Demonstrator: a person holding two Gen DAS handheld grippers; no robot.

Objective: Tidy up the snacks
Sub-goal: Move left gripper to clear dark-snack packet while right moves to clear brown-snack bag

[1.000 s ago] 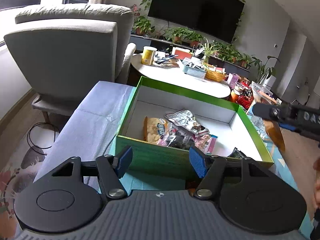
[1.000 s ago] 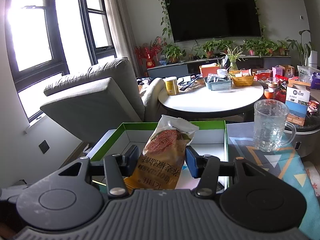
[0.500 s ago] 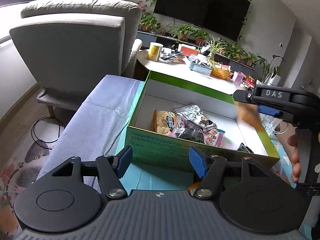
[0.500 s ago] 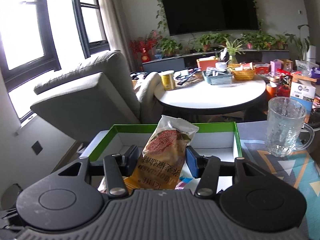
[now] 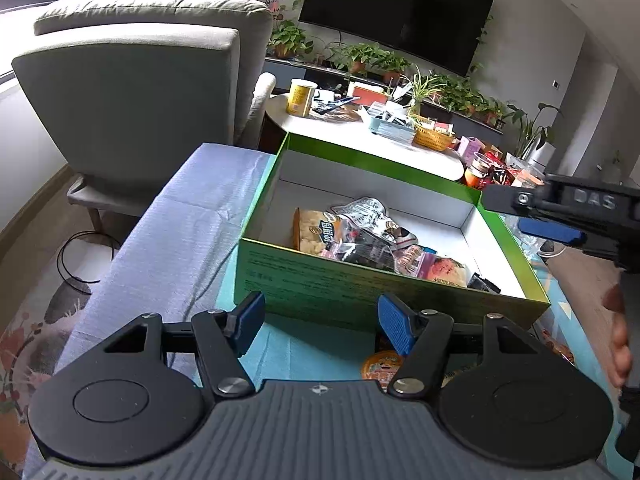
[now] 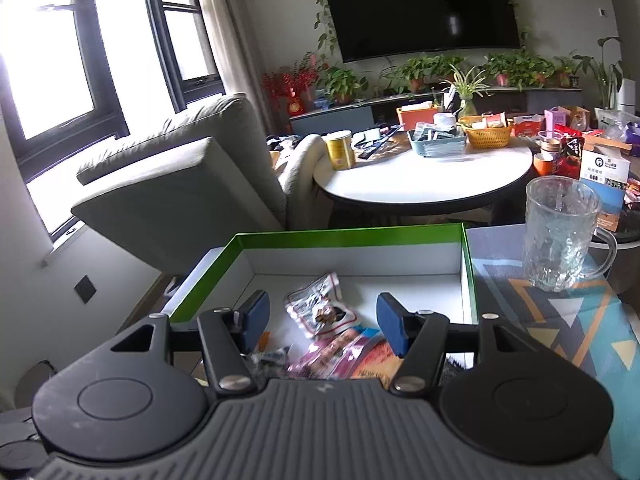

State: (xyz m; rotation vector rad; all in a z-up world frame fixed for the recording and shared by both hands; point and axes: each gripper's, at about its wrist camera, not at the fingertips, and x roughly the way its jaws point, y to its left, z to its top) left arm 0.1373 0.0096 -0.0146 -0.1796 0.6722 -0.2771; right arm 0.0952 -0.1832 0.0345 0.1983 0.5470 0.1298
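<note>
Snacks [image 5: 372,240] lie piled inside the green box [image 5: 360,292], partly hidden by its near wall. Left gripper [image 5: 320,320] and right gripper [image 6: 322,318] stand open, empty.

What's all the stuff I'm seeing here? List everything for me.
Box: one, green outside and white inside, on the near table.
Snack packets: several, mixed colours, piled in the box.
Glass mug: one, clear, right of the box.
Tablecloth: one, blue with a geometric pattern, under the mug.
Round table: one, white, behind the box, cluttered.
Yellow can: one, on the round table.
Armchair: one, grey, left.
Television: one, black, on the wall.
Potted plants: several, green, below the television.
Left gripper: open, empty, before the box.
Right gripper: open, empty, over the box.
</note>
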